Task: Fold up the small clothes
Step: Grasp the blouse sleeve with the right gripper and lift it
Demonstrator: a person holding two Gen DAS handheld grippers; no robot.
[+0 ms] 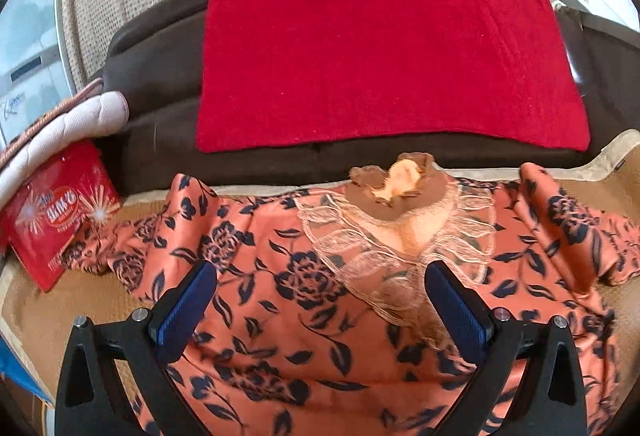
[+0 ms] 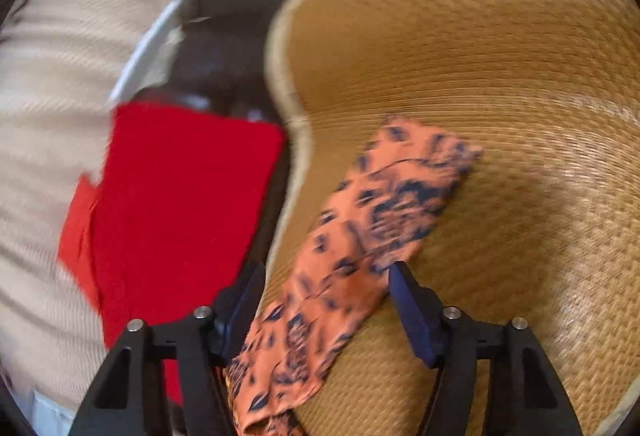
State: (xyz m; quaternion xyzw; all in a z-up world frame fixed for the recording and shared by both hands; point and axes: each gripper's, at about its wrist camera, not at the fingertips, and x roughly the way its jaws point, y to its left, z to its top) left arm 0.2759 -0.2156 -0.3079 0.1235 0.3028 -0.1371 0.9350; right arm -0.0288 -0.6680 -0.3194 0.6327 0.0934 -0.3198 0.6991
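An orange garment with dark blue flowers (image 1: 288, 288) lies spread on a woven straw mat (image 1: 80, 300). Its brown neckline with a pale lace collar (image 1: 400, 220) faces away from me. My left gripper (image 1: 320, 300) is open just above the garment's middle, with nothing between the fingers. In the right wrist view, a sleeve of the same garment (image 2: 360, 236) lies on the mat (image 2: 500, 76). My right gripper (image 2: 326, 300) is open with its fingers on either side of the sleeve. That view is blurred.
A folded red cloth (image 1: 380, 56) lies on a dark brown sofa (image 1: 156, 76) beyond the mat; it also shows in the right wrist view (image 2: 180, 204). A red snack packet (image 1: 52, 212) and a white quilted cushion (image 1: 68, 124) sit at the left.
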